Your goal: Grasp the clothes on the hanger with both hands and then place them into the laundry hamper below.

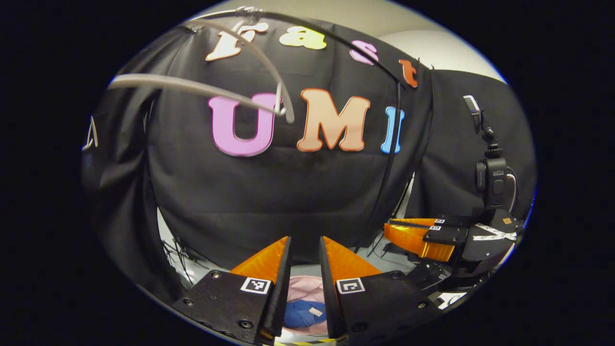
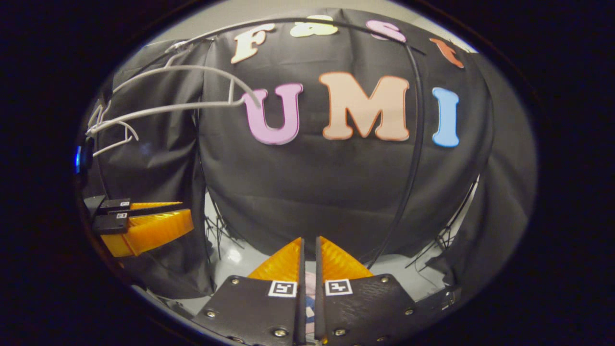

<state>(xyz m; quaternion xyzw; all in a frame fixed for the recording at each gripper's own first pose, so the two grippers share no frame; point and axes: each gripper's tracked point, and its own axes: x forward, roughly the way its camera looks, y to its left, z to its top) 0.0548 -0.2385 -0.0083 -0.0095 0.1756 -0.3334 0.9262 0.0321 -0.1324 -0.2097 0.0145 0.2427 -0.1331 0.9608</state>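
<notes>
A: You are holding both tongs out toward the booth's cloth wall. Your left tongs are standing slightly apart with nothing between them, and your right tongs are nearly pressed together, also pinching nothing.

B: So where are the clothes?

A: Below you. Between the left fingers, you are looking down on pink and blue fabric, which I am judging to be the clothes lying in the laundry hamper; its rim is not clear enough for me to be sure. The hangers are hanging bare from the rail at upper left.

B: Then the task is nearly finished?

A: It is looking that way to me. The placing seems done, and you are only needing to draw both hands clear.
</notes>
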